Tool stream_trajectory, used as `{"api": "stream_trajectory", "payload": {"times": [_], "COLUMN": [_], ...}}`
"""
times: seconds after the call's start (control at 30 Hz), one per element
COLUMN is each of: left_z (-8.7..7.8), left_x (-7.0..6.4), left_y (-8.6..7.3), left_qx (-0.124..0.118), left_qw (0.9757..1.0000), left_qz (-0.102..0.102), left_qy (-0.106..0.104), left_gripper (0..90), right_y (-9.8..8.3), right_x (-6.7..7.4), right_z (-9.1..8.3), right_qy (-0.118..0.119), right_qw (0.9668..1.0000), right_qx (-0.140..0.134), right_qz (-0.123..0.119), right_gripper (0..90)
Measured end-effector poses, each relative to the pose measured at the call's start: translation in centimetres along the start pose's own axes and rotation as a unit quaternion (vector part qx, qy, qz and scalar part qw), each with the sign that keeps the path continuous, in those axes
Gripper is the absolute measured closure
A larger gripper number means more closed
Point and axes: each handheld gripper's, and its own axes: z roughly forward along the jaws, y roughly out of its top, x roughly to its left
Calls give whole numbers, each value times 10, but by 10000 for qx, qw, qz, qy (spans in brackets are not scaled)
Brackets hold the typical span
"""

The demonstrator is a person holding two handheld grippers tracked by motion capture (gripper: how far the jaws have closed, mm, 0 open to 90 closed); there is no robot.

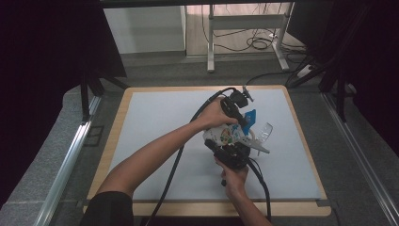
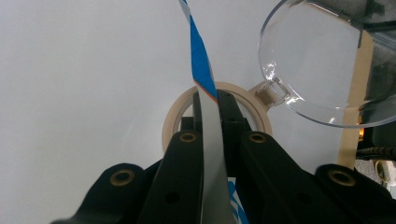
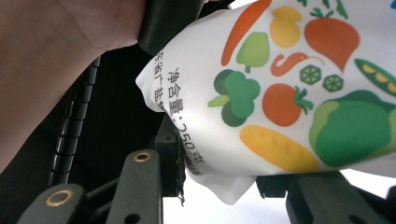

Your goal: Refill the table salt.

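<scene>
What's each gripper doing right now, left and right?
Left gripper: shut on the top edge of the white pouch.
Right gripper: closed on the bottom end of the same pouch.

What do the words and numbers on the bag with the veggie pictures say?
"净含量:250克" runs along the edge of the white pouch, beside its vegetable drawings.
A second line of Chinese characters next to it is partly cut off and too unclear to read.
In the high view the pouch's print is too small to read.
</scene>
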Motion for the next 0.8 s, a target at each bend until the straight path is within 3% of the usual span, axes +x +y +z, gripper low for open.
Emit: {"api": "stream_trajectory", "payload": {"times": [0.8], "left_z": [-2], "left_x": [1], "left_y": [-1], "left_qx": [-6], "left_qw": [10000], "left_qz": [1], "left_qy": [6], "left_gripper": [897], "right_y": [0], "right_x": [2], "right_z": [1], "right_qy": [-27], "right_qw": [10000], "right_qx": [-35], "right_qz": [-43], "right_gripper": [606]}}
